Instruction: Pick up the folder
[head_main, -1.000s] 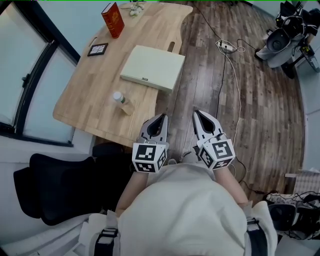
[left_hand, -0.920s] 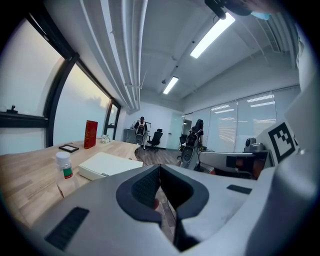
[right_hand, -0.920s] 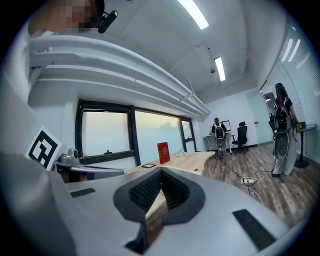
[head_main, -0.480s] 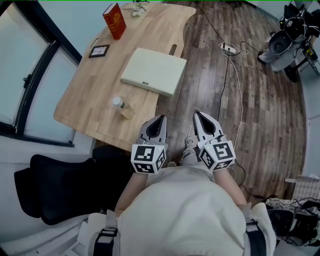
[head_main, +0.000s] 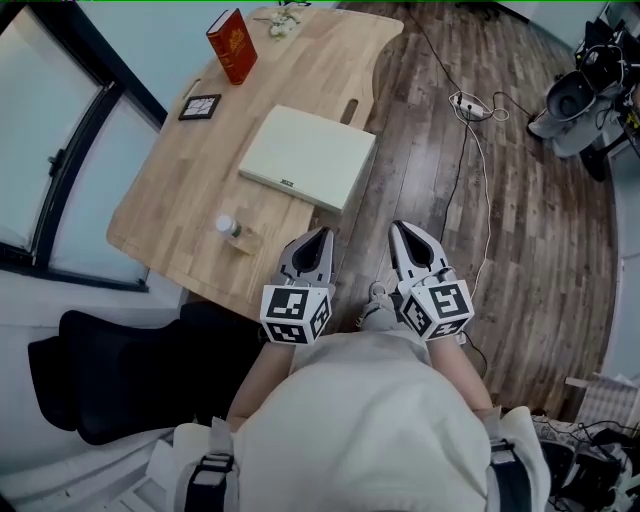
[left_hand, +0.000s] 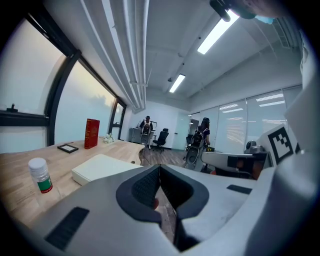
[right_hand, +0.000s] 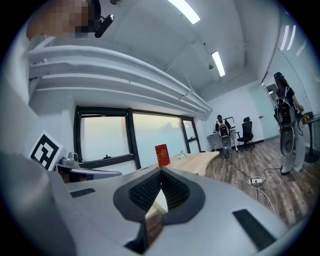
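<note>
Cream-coloured and flat, the folder (head_main: 308, 157) lies on the wooden tabletop (head_main: 170, 190), tight to its right edge and about halfway along it. We hold both tools short of it. Our left gripper (head_main: 320, 236) hangs at the tabletop's near right corner, jaws pressed together with nothing between them. The left gripper view confirms it: the ribbed dark pads (left_hand: 146, 187) meet at the tips, and the folder shows beyond them, well apart. Our right gripper (head_main: 399, 229) sits just beside the left one, out over the plank floor (head_main: 520, 230). Its jaws are closed and empty too.

A small white-capped bottle (head_main: 229, 228) stands upright close to the near edge, left of our left gripper. Up by the far left corner a red book (head_main: 231, 46) stands on end. A black picture frame (head_main: 200, 106) lies flat near the left edge, between book and bottle. Off the tabletop, a white power strip (head_main: 470, 103) trails its cable across the floor, and a black chair (head_main: 110, 375) is tucked in below the near left corner.
</note>
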